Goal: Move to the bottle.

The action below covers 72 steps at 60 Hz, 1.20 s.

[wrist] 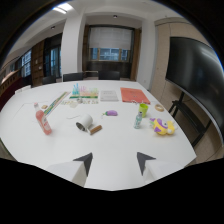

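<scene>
We see our jaws (115,163) spread wide and holding nothing low in the frame over the white surface (115,145), while the pink bottle (42,121) stands upright at centre left, well beyond them, left of a white mug (84,122) lying tipped over.

On the white table (115,145), a pink bottle (43,121) is showing near the left edge. A white mug (84,123) is sitting mid-table beside a purple toy (112,113). A coral-red mat (134,95) is lying toward the far edge. A yellow-and-purple plush (163,126) is glowing near the right edge. The gripper's (115,162) fingertips are showing black.
</scene>
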### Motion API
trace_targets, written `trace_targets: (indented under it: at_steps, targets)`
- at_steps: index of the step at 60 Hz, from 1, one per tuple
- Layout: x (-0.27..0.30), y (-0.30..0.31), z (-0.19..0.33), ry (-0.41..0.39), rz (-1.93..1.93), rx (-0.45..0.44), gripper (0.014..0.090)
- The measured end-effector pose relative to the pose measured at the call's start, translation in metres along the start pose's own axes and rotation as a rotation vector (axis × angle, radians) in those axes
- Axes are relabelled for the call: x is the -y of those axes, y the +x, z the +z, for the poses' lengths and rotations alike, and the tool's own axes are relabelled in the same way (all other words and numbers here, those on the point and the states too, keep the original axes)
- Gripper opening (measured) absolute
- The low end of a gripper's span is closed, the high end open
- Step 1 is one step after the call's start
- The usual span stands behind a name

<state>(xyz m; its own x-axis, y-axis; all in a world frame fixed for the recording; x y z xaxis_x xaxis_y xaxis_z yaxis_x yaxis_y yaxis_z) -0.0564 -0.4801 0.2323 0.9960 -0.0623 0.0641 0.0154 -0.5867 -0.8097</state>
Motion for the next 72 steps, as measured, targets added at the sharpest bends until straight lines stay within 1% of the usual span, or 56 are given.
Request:
trace_targets:
  at_steps: [10,22,33,39,42,43,44,58,66,72]
  targets:
    - [-0.015,-0.097,-0.021,0.006,0.005,0.032,0.0854]
    - [-0.031,-0.215,-0.029,-0.011,-0.019,0.116,0.0854]
    - [-0.033,-0.311,-0.007,-0.018,-0.062,0.177,0.0854]
    - [-0.026,-0.352,0.02,-0.018,-0.067,0.194,0.0853]
    - [-0.019,-0.368,0.038,-0.014,-0.066,0.19,0.0854]
    - [-0.017,-0.372,0.044,-0.012,-0.065,0.187,0.0867]
    - [-0.015,-0.376,0.051,-0.011,-0.065,0.183,0.0854]
    - [0.027,-0.418,0.149,0.02,-0.038,0.135,0.0853]
    - [0.035,-0.431,0.178,0.004,-0.043,0.122,0.0853]
    - [0.036,-0.432,0.186,-0.009,-0.037,0.115,0.0857]
